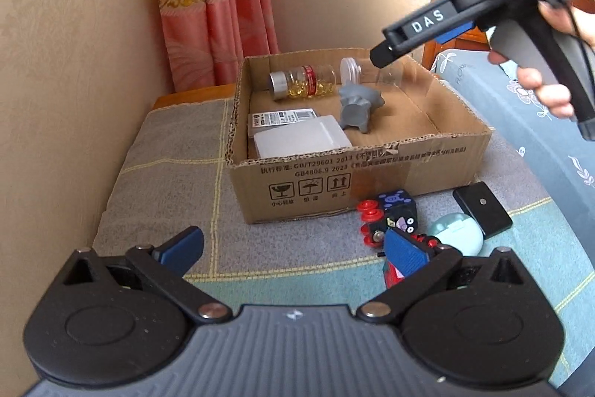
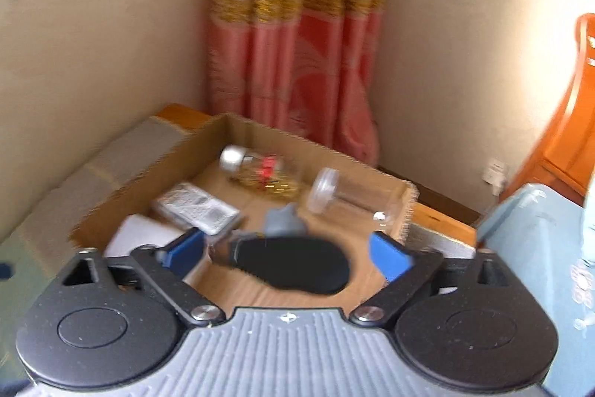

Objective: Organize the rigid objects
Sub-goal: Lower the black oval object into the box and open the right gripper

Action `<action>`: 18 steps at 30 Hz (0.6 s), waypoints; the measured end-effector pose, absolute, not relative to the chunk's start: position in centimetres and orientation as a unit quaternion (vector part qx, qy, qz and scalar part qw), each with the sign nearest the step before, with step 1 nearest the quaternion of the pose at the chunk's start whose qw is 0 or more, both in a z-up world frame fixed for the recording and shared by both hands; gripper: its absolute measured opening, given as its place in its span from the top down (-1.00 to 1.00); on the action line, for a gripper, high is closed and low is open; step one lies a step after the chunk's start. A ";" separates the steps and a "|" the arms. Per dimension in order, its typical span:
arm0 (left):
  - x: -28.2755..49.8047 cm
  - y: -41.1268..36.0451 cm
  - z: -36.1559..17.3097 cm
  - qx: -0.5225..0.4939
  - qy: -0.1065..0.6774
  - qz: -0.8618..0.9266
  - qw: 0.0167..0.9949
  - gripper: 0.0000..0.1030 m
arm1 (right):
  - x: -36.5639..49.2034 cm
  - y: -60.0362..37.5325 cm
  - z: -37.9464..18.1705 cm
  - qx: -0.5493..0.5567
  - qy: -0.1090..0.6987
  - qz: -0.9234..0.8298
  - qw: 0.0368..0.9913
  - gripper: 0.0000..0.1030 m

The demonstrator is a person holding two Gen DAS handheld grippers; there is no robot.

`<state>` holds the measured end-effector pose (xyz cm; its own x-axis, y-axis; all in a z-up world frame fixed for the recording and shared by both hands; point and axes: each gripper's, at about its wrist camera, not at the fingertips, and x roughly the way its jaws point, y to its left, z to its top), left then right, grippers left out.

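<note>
1. Your left gripper (image 1: pixel 293 248) has its blue pads spread wide and nothing between them; it hangs over the checked cloth (image 1: pixel 167 173) just in front of the cardboard box (image 1: pixel 334 181)
2. Your right gripper (image 2: pixel 288 253) is also wide open and empty, poised above the box's open top; the left view shows its black fingertip over the box's far right corner
3. Just past your right gripper's pads, a flat black oval object (image 2: pixel 297 266) lies on the box floor, blurred, with a grey figurine (image 1: pixel 359 108) beyond it near the middle of the box
4. Against the box's far wall lie a bottle of yellow capsules (image 1: pixel 305 84) with a silver cap and, to its right, a clear empty jar (image 2: pixel 346 198) on its side
5. In the box's near left corner sit a white plastic case (image 1: pixel 301 140) and a labelled packet (image 1: pixel 282 118) behind it
6. Outside the box, at its front right corner, wait a dark patterned cube (image 1: pixel 398 207), a red toy (image 1: pixel 372 222) touching it, a pale green case (image 1: pixel 457 233) and a black rectangular block (image 1: pixel 483 207)
7. A pink curtain (image 2: pixel 293 62) hangs behind the box
</note>
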<state>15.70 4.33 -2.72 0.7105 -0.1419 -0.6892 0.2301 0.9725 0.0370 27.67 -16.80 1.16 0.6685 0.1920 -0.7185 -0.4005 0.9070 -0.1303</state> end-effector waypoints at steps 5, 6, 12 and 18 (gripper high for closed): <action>16.0 4.5 -3.0 0.058 0.372 -0.100 0.921 -0.99 | 26.9 -17.7 1.1 -0.114 0.378 0.158 0.905 -1.00; 16.1 4.4 -3.0 0.059 0.373 -0.100 0.921 -0.99 | 26.6 -17.9 1.2 -0.112 0.379 0.158 0.905 -1.00; 16.0 3.8 -3.0 0.064 0.374 -0.107 0.919 -0.99 | 24.0 -19.3 1.8 -0.102 0.374 0.156 0.908 -1.00; 15.9 3.2 -3.1 0.071 0.376 -0.108 0.917 -0.99 | 21.4 -20.8 1.3 -0.096 0.374 0.125 0.914 -1.00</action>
